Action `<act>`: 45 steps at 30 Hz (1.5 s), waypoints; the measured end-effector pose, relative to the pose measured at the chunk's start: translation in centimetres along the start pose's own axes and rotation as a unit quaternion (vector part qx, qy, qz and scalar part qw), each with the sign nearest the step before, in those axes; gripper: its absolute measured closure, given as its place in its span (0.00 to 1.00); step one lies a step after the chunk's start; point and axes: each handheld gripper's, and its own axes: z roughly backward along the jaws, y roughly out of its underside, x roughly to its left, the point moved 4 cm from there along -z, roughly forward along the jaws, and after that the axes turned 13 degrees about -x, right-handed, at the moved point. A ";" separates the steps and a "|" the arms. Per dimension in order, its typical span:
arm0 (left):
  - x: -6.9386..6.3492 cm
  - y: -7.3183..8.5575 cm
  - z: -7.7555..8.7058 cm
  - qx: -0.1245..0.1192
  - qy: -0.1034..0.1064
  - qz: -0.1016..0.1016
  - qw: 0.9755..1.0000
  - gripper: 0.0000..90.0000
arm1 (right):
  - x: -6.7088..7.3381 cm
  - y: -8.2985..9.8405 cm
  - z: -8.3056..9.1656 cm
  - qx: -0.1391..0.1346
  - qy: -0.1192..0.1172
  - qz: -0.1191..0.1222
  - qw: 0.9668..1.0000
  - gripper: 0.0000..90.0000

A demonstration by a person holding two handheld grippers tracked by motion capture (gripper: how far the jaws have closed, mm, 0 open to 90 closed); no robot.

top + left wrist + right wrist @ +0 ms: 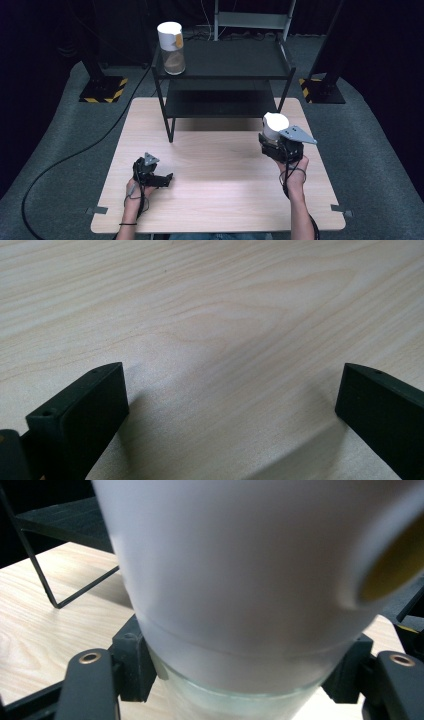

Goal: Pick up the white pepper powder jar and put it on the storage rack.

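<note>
My right gripper is shut on a white-capped clear jar, held at the table's right side in front of the black shelf. In the right gripper view the jar stands upright between the two black jaws, its white upper part above a clear glass base. My left gripper rests low over the wooden table at the left, open with nothing between its jaws. The left gripper view has both jaws wide apart over bare wood. A second, similar jar stands on the top of the black shelf unit, at its left corner.
The black two-tier shelf unit stands at the table's far edge, its legs on the wood. Cables run across the grey floor at the left. Black stands with yellow-striped bases flank the shelf.
</note>
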 end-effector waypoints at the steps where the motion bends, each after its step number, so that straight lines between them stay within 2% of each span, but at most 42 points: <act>1: 0.0 0.0 0.0 0.000 0.000 0.000 1.000 0.00 | 0.0 -0.1 0.0 -0.001 0.000 0.000 1.000 0.33; 21: 0.0 0.0 0.0 0.000 0.000 0.000 1.000 0.00 | -0.5 -2.5 -1.0 -0.008 0.001 0.015 1.000 0.33; 45: 0.0 0.0 0.0 0.000 0.000 0.000 1.000 0.00 | -1.4 -5.2 -2.5 -0.007 -0.002 0.016 1.000 0.33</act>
